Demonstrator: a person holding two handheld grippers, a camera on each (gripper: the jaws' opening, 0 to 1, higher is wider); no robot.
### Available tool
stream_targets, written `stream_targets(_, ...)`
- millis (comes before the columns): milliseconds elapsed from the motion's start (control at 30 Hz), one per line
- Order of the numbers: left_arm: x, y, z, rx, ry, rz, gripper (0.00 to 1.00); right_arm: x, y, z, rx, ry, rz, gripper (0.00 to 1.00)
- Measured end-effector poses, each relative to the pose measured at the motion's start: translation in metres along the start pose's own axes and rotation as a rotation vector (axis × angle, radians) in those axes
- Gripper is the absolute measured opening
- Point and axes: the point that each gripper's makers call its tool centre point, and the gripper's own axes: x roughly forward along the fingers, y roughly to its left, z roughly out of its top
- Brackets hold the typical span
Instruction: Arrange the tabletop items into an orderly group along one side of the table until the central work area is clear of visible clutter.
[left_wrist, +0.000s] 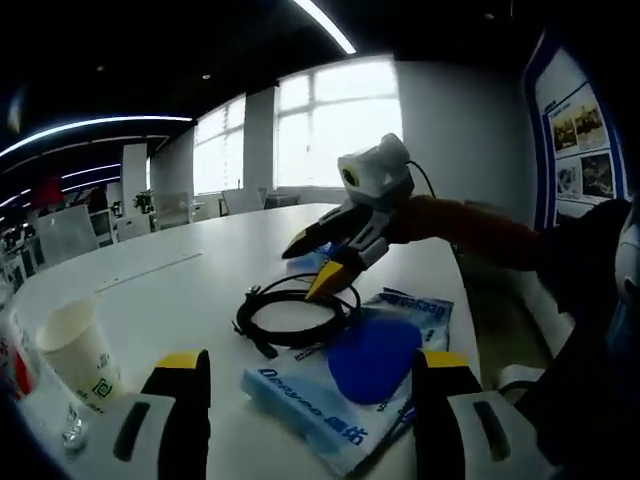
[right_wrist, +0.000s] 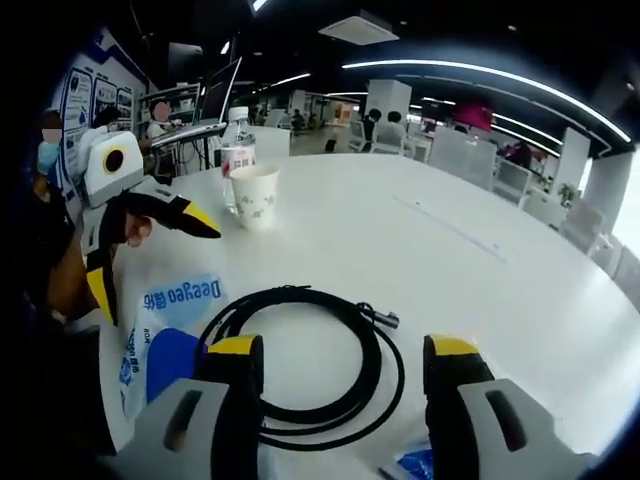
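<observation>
On the white desk (right_wrist: 480, 250) we see a coiled black cable (right_wrist: 300, 360) beside a blue-printed packet (left_wrist: 340, 390). Our left claw (left_wrist: 310, 400) and right claw (right_wrist: 345, 385) both stand apart, holding nothing. A paper cup (right_wrist: 254, 196) sits near the desk's edge.

Open room: the white table (right_wrist: 480, 230) is bare on its far half and on the side away from the person.
Middle: a coiled black cable (right_wrist: 300, 360) lies flat, low, touching the blue and white packet (left_wrist: 340, 395).
Near edge: the packet lies flat beside the cable.
Standing things: a paper cup (right_wrist: 255, 197) and a bottle (right_wrist: 237, 140) behind it.
Above the cable: the right gripper (left_wrist: 325, 262) hangs with jaws apart, blocking access from overhead.
</observation>
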Motion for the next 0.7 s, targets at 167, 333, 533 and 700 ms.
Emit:
stream_targets(167,0.009,-0.005,-0.003,0.003,0.014,-0.013,0.81,0.003,0.001,-0.001,0.013,-0.005,0.010,0.59)
stream_targets(333,0.019,-0.009,-0.004,0.006,0.036,-0.027,0.81,0.004,-0.002,-0.004,0.016,0.006,0.005,0.55)
stream_targets(533,0.027,-0.011,-0.003,0.003,0.041,-0.042,0.81,0.004,-0.004,-0.011,0.018,0.015,0.001,0.52)
stream_targets(700,0.030,-0.011,-0.003,0.001,0.051,-0.045,0.80,0.002,-0.004,-0.013,0.027,0.013,0.002,0.50)
